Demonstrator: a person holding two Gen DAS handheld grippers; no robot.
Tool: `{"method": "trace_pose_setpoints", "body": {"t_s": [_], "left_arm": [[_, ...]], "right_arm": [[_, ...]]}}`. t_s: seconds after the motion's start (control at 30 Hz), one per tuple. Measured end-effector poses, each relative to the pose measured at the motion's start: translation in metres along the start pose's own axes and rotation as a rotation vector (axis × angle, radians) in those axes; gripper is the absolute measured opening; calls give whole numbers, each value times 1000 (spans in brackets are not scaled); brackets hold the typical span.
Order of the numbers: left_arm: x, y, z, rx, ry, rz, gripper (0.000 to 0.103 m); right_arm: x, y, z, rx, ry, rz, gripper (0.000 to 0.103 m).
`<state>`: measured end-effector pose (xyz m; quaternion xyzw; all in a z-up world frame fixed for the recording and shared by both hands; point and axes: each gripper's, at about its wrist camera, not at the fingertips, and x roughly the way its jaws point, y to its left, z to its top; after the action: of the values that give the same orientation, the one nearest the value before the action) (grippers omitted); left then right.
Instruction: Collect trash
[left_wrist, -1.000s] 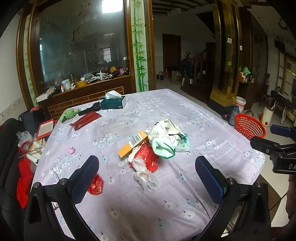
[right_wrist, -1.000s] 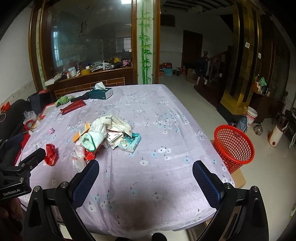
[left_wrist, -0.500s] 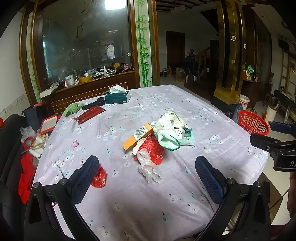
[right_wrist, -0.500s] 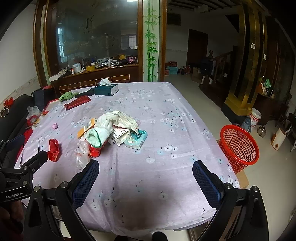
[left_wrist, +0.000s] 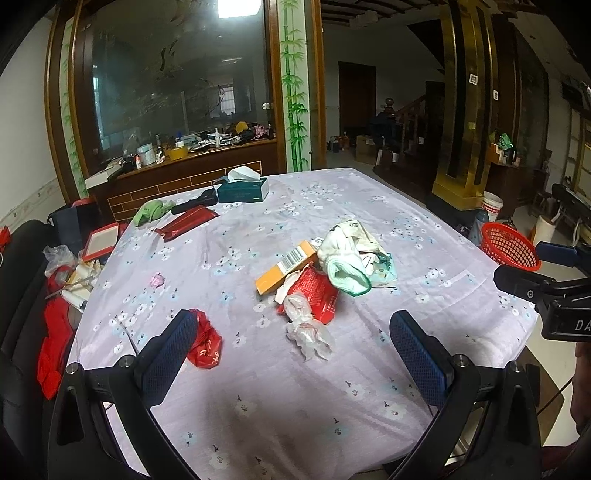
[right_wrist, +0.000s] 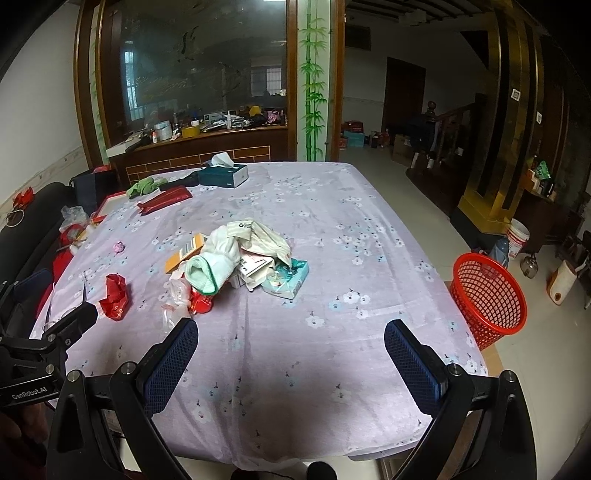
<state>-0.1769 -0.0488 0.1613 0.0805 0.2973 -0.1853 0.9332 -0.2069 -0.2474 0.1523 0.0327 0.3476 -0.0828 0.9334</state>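
Trash (left_wrist: 314, 280) sat farther from both spread, empty tools than before, basket (right_wrist: 487, 295) at three o'clock, nothing collected.

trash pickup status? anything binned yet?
Done: nothing visible; the red basket on the floor beside the table looks empty. In hand: nothing; left tongs and right tongs are both open over the near table edge. Left: the whole pile, the crumpled red wrapper and the clear plastic lie on the tablecloth.
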Motion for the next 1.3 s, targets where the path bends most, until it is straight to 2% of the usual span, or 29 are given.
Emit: {"method": "trace_pose_setpoints", "body": {"t_s": [0.17, 0.27, 0.37, 0.43, 0.47, 0.5, 0.57, 0.6, 0.7, 0.8, 0.83, 0.9, 1.03, 1.1, 1.17, 1.2, 1.23, 1.3], "left_arm": [[4, 13, -3, -28, 21, 13, 103], [11, 34, -7, -88, 63, 27, 103], [23, 64, -14, -154, 133, 75, 103], [31, 86, -22, -216, 171, 83, 103], [36, 99, -25, -253, 199, 81, 103], [40, 109, -28, -279, 222, 78, 103], [51, 127, -32, -325, 252, 67, 103], [58, 136, -33, -345, 264, 64, 100], [79, 153, -32, -383, 305, 44, 90], [104, 163, -28, -404, 339, 31, 86], [111, 163, -26, -400, 348, 26, 81], [126, 162, -25, -371, 377, 28, 77], [155, 158, -29, -325, 441, 43, 66], [164, 156, -31, -313, 459, 44, 63], [173, 153, -33, -287, 473, 59, 51], [177, 153, -34, -282, 480, 64, 40], [180, 153, -35, -282, 486, 59, 31], [185, 153, -38, -289, 497, 55, 22]], "right_arm": [[10, 8, 3, -1, 21, 33, 102], [23, 19, 3, -8, 63, 107, 102], [43, 38, 2, -29, 131, 217, 95], [60, 51, 0, -46, 188, 287, 89], [68, 58, -2, -50, 222, 322, 81], [78, 66, -3, -55, 255, 349, 77], [101, 83, -6, -64, 320, 396, 74], [107, 90, -7, -69, 334, 407, 70], [128, 112, -6, -100, 358, 430, 68], [149, 130, -1, -128, 360, 385, 67], [158, 135, -1, -127, 370, 366, 66], [172, 141, -1, -131, 393, 335, 61], [193, 142, -7, -145, 444, 281, 56], [200, 143, -10, -147, 463, 260, 42], [204, 141, -11, -136, 469, 259, 34], [203, 140, -11, -128, 465, 259, 29], [202, 138, -10, -125, 464, 263, 29], [195, 137, -10, -126, 457, 275, 26]]}}
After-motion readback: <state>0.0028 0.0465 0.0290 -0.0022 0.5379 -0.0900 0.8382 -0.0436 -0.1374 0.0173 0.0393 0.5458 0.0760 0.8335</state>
